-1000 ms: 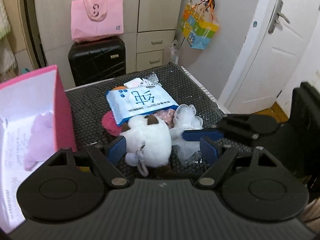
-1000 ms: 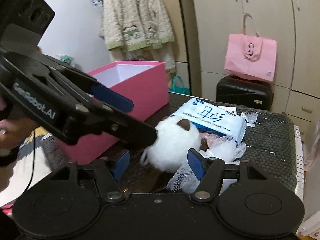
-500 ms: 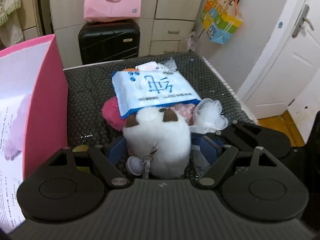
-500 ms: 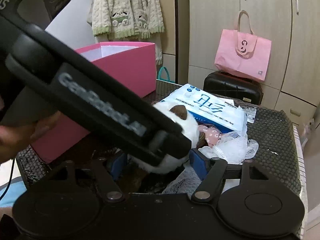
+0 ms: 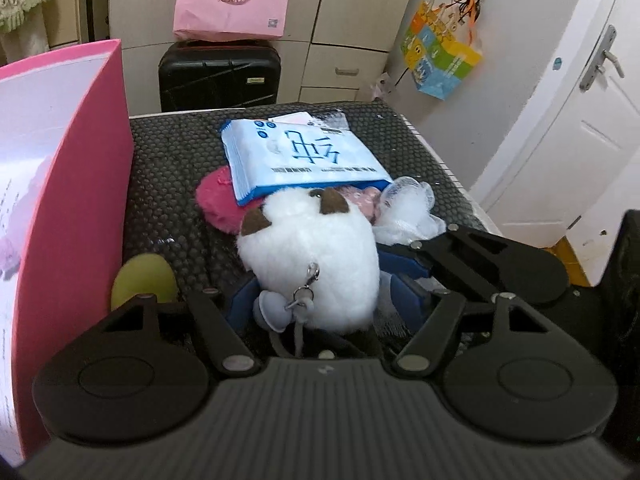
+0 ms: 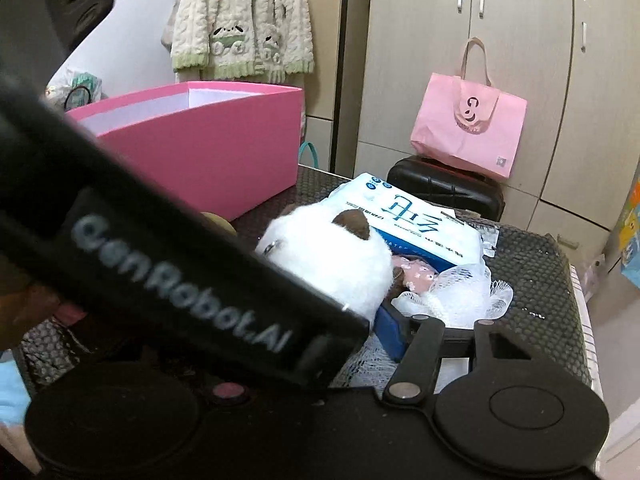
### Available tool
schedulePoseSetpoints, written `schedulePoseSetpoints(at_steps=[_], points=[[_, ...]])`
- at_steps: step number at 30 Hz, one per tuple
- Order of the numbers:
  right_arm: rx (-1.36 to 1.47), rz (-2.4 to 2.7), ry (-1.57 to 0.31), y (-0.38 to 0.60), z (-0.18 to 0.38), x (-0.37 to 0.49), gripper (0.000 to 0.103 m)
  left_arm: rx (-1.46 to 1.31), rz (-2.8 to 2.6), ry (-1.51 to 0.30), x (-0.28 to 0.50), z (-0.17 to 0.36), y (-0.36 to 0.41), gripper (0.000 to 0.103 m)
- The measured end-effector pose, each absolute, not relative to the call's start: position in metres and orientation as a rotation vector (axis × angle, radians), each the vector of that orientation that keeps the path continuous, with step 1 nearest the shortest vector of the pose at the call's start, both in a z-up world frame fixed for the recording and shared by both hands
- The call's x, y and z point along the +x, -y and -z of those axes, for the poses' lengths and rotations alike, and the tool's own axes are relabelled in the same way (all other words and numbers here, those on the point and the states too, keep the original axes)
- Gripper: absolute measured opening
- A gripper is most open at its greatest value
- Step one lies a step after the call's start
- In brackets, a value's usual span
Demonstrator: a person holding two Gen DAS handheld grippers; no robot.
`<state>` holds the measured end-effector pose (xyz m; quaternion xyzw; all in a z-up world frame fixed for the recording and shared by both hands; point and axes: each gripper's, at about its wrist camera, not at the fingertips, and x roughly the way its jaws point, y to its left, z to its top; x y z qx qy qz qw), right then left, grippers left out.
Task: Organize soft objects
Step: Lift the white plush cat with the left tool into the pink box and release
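A white plush toy [image 5: 312, 256] with brown ears and a key clip lies on the black studded tabletop [image 5: 172, 168]. My left gripper [image 5: 320, 296] straddles it, jaws closing, with a thin gap still showing at the right-hand pad. In the right wrist view my right gripper [image 6: 316, 304] reaches the plush toy [image 6: 332, 256] from the other side, jaws closing. Its blue right finger [image 6: 390, 320] sits at the toy's edge, and its other finger is hidden behind the left gripper's body [image 6: 180, 280]. A white mesh puff [image 6: 460, 288] lies against that finger.
A blue-and-white wipes pack [image 5: 304, 156] lies behind the toy on a red fluffy pad [image 5: 216, 200]. An open pink box [image 5: 80, 184] stands on the left, with a green object [image 5: 144, 280] by its wall. A black suitcase [image 5: 220, 76] stands beyond the table.
My left gripper has sunk and slid forward around the plush toy, and its fingers have narrowed. Its body now blocks much more of the right wrist view.
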<state>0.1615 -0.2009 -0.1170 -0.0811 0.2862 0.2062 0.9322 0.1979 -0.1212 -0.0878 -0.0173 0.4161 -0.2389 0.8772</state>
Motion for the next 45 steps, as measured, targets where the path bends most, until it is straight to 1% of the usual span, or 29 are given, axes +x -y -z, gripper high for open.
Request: schedulePoseSetpoints(at_steps=[17, 28, 34, 45], points=[[-0.235, -0.401, -0.477, 0.182, 0.097, 0.099, 0.065, 0.004, 0.487, -0.766, 0.141, 0.068, 0.109, 0.07], [-0.152, -0.395, -0.501, 0.172, 0.099, 0.062, 0.065, 0.014, 0.497, -0.754, 0.098, 0.073, 0.093, 0.07], [-0.142, -0.395, -0.533, 0.156, 0.09, 0.044, 0.065, -0.005, 0.51, -0.764, 0.075, 0.073, 0.077, 0.07], [-0.198, -0.412, -0.539, 0.128, 0.059, 0.014, 0.065, 0.003, 0.581, -0.777, 0.043, 0.041, 0.047, 0.07]])
